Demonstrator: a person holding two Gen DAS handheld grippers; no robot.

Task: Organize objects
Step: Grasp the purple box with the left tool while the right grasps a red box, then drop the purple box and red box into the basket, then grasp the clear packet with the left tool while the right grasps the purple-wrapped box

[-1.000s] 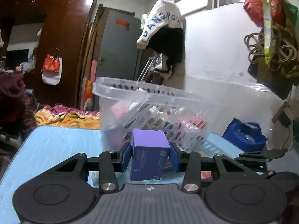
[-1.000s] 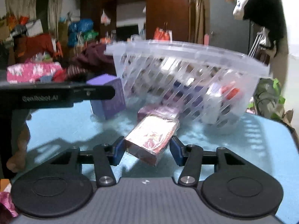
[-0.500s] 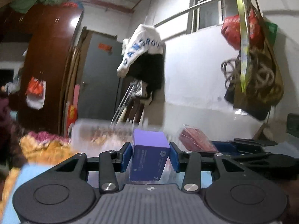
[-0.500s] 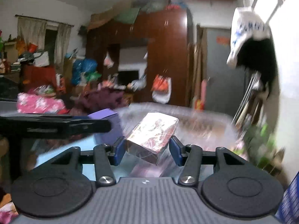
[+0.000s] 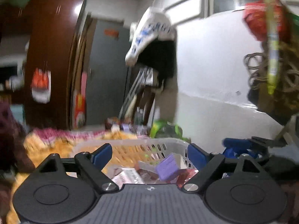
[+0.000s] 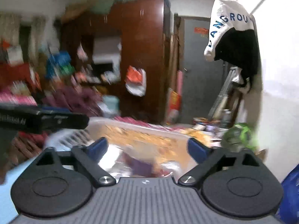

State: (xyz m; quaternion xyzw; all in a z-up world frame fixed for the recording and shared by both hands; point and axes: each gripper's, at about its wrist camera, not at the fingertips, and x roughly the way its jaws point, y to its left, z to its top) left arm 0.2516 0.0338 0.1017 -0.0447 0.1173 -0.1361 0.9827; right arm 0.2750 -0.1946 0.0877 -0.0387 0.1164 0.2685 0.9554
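Note:
My left gripper (image 5: 149, 154) hangs above the clear plastic basket (image 5: 130, 142), its jaws opening wide with nothing pressed between them. The purple box (image 5: 167, 167) lies tilted inside the basket, below the fingers, among several packets. My right gripper (image 6: 147, 150) also hovers over the basket (image 6: 134, 126), jaws opening, pads apart. Below it the basket's contents are blurred: a purple shape (image 6: 141, 166) and shiny packets (image 6: 112, 158); the pink foil packet cannot be told apart. The left gripper's black body (image 6: 41, 119) crosses the left side of the right wrist view.
A blue table (image 6: 7, 184) carries the basket. Behind stand a brown wardrobe (image 6: 142, 56), a grey door (image 5: 106, 74) and a white wall with a hanging white-and-black garment (image 6: 231, 29). Orange cloth (image 5: 48, 149) and a blue bag (image 5: 235, 147) lie beyond the basket.
Both grippers rose above the basket and opened. The purple box left the left jaws and dropped into the basket; the pink foil packet is gone from the right jaws.

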